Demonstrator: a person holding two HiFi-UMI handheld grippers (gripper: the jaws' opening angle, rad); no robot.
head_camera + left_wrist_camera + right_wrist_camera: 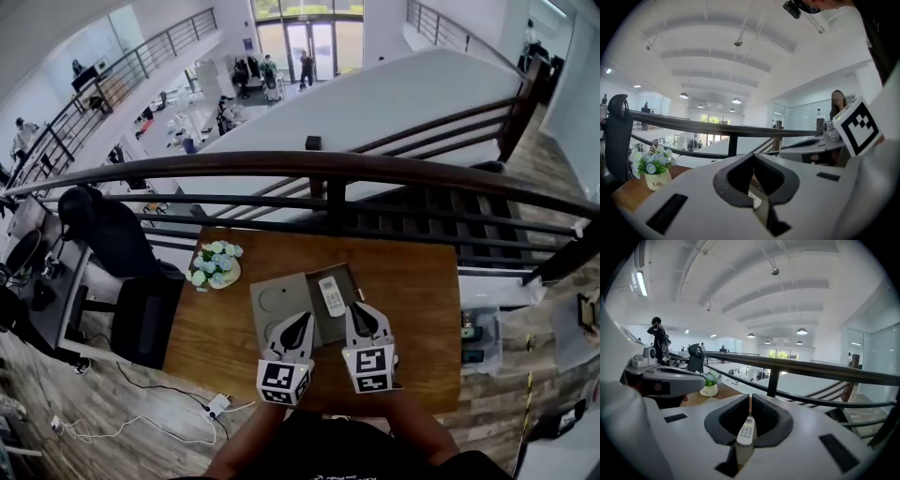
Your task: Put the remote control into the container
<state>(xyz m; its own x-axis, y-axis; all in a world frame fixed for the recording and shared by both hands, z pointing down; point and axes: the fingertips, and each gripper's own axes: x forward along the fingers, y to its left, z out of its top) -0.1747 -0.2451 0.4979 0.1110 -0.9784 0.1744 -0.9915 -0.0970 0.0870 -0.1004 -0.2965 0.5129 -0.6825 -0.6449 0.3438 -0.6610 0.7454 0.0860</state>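
You held two grippers. Left gripper (302,321): jaws together, nothing between. Right gripper (361,309): jaws together too, nothing pinched. One remote control (331,295), slim white rectangle with button grid, lay just ahead of your right tips, inside one flat grey container (277,302) on wooden table (412,309). One white flower pot (216,265), pale blooms, sat well left of left gripper. Gripper bodies covered container's near edge.
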